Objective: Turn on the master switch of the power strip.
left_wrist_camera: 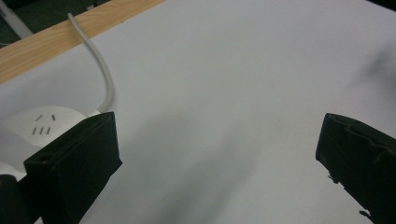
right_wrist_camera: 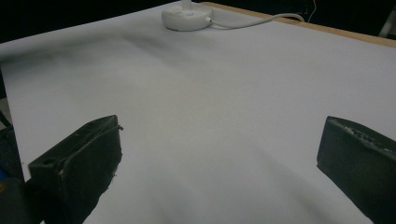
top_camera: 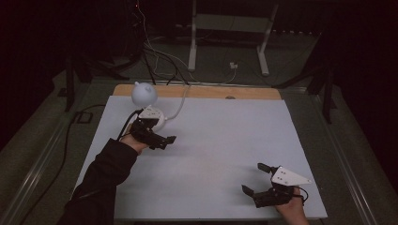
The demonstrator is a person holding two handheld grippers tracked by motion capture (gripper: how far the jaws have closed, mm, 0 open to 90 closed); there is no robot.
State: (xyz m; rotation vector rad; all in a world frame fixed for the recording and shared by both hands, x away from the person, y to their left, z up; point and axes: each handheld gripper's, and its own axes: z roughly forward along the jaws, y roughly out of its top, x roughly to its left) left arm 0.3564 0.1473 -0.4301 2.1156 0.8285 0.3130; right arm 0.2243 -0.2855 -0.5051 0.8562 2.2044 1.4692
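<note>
A white device stands at the table's far left: a round head (top_camera: 143,93) on a round base (top_camera: 157,121). The base (left_wrist_camera: 44,123) bears small dark slots, and a white cable (left_wrist_camera: 105,79) leaves it toward the far edge. My left gripper (top_camera: 157,133) hovers just in front of this base, open, with nothing between its jaws (left_wrist_camera: 219,140). Its left jaw sits close beside the base. My right gripper (top_camera: 252,178) stands open near the front right of the sheet, holding nothing (right_wrist_camera: 222,135). From there the base (right_wrist_camera: 187,17) and its cable (right_wrist_camera: 252,19) lie far ahead.
A white sheet (top_camera: 211,140) covers the table, and a wooden strip (top_camera: 244,93) shows along its far edge (left_wrist_camera: 46,42). Beyond the table are a white stand's legs (top_camera: 227,42) and loose cables (top_camera: 159,61) on the floor. The surroundings are dark.
</note>
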